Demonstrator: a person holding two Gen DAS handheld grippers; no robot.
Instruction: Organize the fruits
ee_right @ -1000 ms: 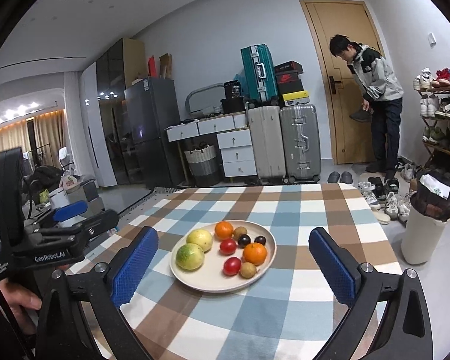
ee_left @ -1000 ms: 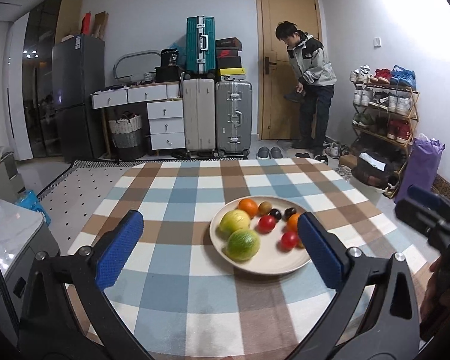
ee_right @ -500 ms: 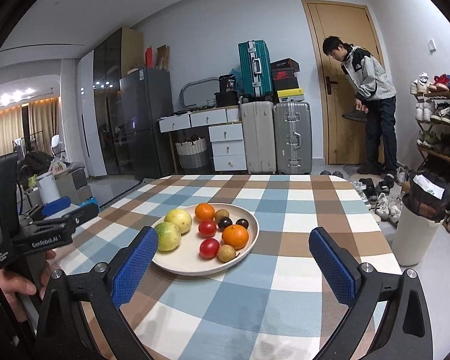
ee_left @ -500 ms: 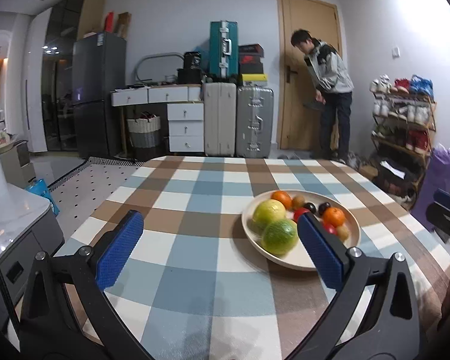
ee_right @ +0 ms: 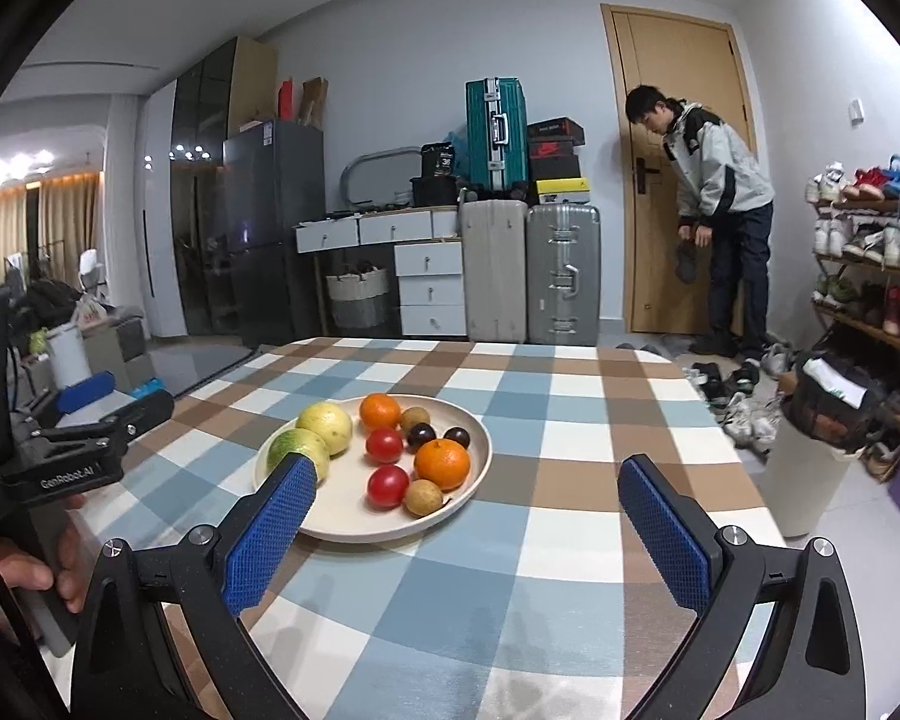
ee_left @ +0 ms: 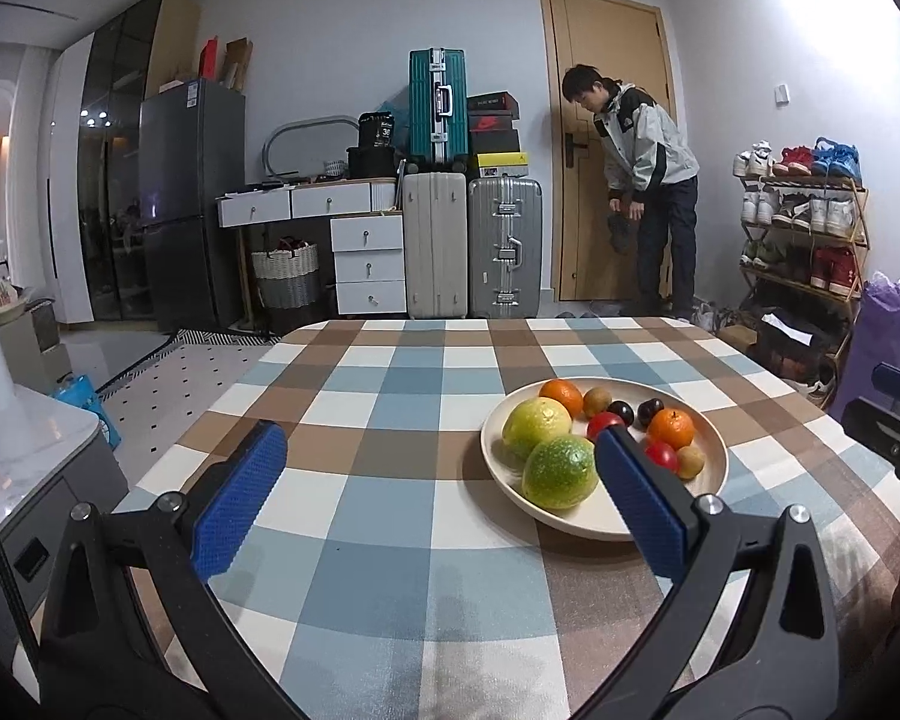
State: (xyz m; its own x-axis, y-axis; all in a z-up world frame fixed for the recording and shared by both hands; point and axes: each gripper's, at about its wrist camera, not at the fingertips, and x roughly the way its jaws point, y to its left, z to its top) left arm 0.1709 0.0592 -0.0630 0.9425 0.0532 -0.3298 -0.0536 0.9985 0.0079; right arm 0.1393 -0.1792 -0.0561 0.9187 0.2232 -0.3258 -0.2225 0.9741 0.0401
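Note:
A cream plate sits on the checked tablecloth and holds several fruits: a green citrus, a yellow one, two oranges, two red tomatoes, dark plums and small brown fruits. My left gripper is open and empty, low over the cloth left of the plate; its right finger overlaps the plate. My right gripper is open and empty, just in front of the plate's right side. The left gripper's body also shows at the left edge of the right wrist view.
The checked table runs back to a rounded far edge. Beyond stand suitcases, white drawers, a fridge, a shoe rack and a person at the door. A white bin stands right of the table.
Both cameras have dropped lower and closer to the table. The plate has shifted right in the left wrist view and left in the right wrist view. Both grippers stay open.

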